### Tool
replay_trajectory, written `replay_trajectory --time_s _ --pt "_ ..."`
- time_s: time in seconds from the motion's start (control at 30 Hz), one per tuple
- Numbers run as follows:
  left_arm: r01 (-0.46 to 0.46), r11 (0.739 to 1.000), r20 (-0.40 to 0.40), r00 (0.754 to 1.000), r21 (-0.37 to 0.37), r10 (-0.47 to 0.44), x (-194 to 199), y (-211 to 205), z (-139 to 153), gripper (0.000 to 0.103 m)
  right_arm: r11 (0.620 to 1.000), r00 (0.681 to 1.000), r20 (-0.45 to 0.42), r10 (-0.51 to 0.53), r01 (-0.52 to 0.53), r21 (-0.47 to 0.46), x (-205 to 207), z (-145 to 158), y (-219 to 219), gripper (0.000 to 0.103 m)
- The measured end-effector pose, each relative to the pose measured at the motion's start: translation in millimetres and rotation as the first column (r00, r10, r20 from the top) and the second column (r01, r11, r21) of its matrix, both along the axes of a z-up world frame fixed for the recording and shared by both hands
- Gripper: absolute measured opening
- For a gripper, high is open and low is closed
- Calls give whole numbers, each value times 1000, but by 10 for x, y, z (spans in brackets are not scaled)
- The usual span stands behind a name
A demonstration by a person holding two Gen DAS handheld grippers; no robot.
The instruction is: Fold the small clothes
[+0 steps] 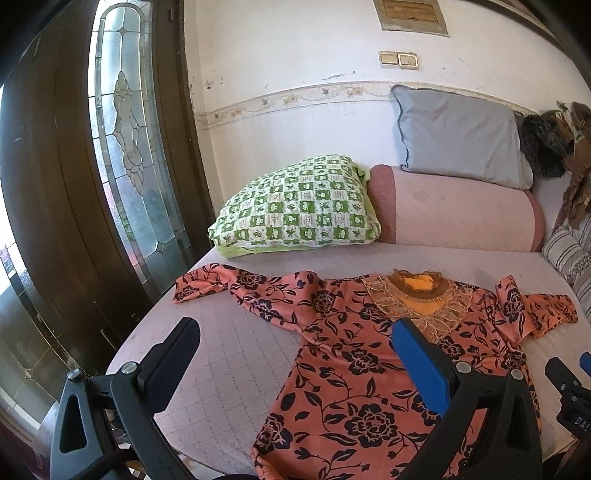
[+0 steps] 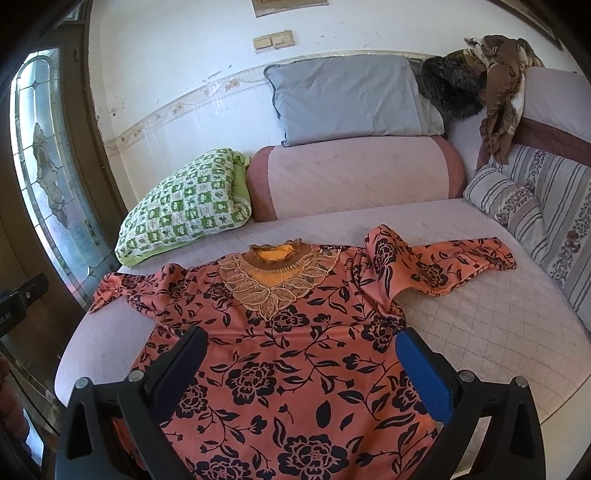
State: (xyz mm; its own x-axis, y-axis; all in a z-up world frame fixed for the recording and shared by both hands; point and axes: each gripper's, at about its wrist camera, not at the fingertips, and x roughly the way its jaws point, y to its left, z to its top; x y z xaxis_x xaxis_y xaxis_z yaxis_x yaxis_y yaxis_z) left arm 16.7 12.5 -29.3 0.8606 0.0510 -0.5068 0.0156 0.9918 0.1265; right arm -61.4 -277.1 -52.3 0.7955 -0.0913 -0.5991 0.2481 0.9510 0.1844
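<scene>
The floral blouse [image 2: 295,350] lies flat, front up, on the quilted bed [image 2: 480,314], both sleeves spread out, ready, I'd guess, for folding. The left gripper [image 1: 295,343] and right gripper [image 2: 301,354] hover above it, fingers spread, holding nothing. No readable writing anywhere.

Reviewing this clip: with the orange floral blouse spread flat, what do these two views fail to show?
- Hem of the orange floral blouse: cut off by the bottom edge and hidden by the open right gripper in the right wrist view; the open left gripper covers it in the left.
- Blouse's underside: hidden against the pink quilted mattress.
- Framed wall panel: cropped by the top edge.
</scene>
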Motion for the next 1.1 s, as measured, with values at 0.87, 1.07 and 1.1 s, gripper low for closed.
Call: replay_trajectory --time_s 0.87,1.07,1.1 --pt "17 1000 -27 999 -2 -17 58 -23 -100 103 999 999 -47 -9 12 46 47 -57 -67 103" --pt "66 998 -94 993 -11 -67 326 -115 -314 103 989 996 -51 -67 73 132 163 -168 -418 103" --pt "74 997 -112 991 -15 -76 408 -158 -388 103 984 994 -58 -90 97 150 186 -210 -547 103"
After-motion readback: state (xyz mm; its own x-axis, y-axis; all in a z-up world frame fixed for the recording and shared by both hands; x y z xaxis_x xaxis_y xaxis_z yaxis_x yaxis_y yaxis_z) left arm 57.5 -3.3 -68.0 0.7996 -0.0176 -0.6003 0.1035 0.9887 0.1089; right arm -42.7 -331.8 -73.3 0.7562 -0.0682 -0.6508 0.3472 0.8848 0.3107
